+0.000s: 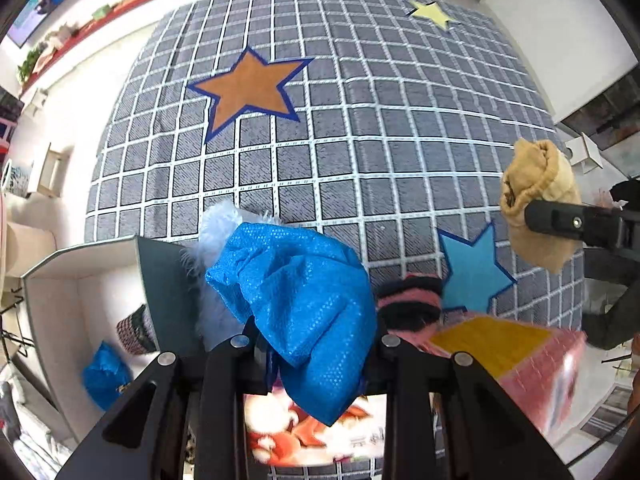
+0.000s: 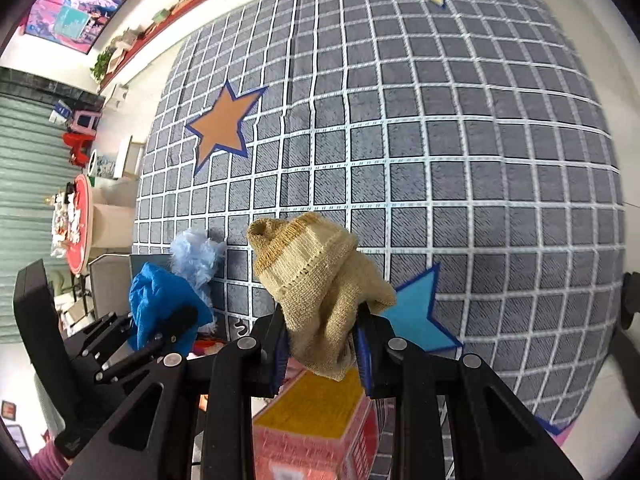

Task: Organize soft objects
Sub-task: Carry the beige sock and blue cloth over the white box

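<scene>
My left gripper [image 1: 316,344] is shut on a shiny blue cloth [image 1: 300,300] and holds it above the grid-patterned mat [image 1: 360,140]. A pale blue fluffy piece [image 1: 216,232] lies behind it. My right gripper [image 2: 322,344] is shut on a tan knitted sock [image 2: 320,280], held up over a pink box with a yellow top [image 2: 312,412]. The tan sock also shows at the right of the left wrist view [image 1: 536,200]; the blue cloth shows at the left of the right wrist view [image 2: 160,304]. A pink-and-black striped sock [image 1: 412,304] lies by the pink box [image 1: 500,348].
A white open box [image 1: 80,288] stands at the mat's left edge, holding a blue cloth [image 1: 104,376] and a striped knit item [image 1: 134,334]. A printed picture box [image 1: 320,432] lies under my left gripper. Star shapes mark the mat: orange [image 1: 248,88], blue [image 1: 476,276], yellow [image 1: 432,14].
</scene>
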`<act>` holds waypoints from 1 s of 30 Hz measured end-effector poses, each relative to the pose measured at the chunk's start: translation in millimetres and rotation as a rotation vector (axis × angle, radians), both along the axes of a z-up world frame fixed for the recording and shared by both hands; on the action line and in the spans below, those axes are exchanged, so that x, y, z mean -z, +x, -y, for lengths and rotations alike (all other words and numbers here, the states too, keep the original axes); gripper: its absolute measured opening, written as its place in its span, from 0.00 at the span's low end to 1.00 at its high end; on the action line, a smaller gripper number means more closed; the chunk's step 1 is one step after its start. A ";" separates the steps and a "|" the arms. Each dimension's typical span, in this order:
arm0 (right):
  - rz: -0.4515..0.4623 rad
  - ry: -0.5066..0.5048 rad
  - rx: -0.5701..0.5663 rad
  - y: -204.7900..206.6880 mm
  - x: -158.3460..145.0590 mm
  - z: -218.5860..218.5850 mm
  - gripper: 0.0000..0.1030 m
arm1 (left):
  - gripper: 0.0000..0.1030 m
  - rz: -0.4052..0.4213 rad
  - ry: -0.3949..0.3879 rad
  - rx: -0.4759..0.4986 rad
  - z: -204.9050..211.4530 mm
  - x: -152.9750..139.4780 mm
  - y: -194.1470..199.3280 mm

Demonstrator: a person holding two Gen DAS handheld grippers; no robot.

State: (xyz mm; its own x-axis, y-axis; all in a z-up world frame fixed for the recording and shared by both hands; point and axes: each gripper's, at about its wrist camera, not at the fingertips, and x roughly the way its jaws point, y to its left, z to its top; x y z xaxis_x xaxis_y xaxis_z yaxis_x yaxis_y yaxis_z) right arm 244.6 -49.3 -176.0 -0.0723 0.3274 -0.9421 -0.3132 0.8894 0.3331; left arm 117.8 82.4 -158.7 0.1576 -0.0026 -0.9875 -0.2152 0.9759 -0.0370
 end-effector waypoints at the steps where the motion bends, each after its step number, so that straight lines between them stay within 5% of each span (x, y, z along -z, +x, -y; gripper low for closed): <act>1: 0.009 0.000 0.014 -3.1 -4.8 3.3 0.28 | 0.30 0.019 0.000 0.008 3.8 -7.4 -5.8; 8: 0.103 -0.026 0.115 -30.8 -46.3 32.5 0.28 | 0.30 0.091 0.015 0.089 7.0 -53.5 -27.7; 19: 0.146 -0.109 0.277 -105.3 -73.6 92.1 0.28 | 0.30 0.117 -0.008 0.202 31.7 -63.8 -65.3; 30: 0.075 -0.091 0.189 -190.1 -61.5 58.9 0.28 | 0.30 0.185 -0.002 0.175 15.1 -81.9 -96.3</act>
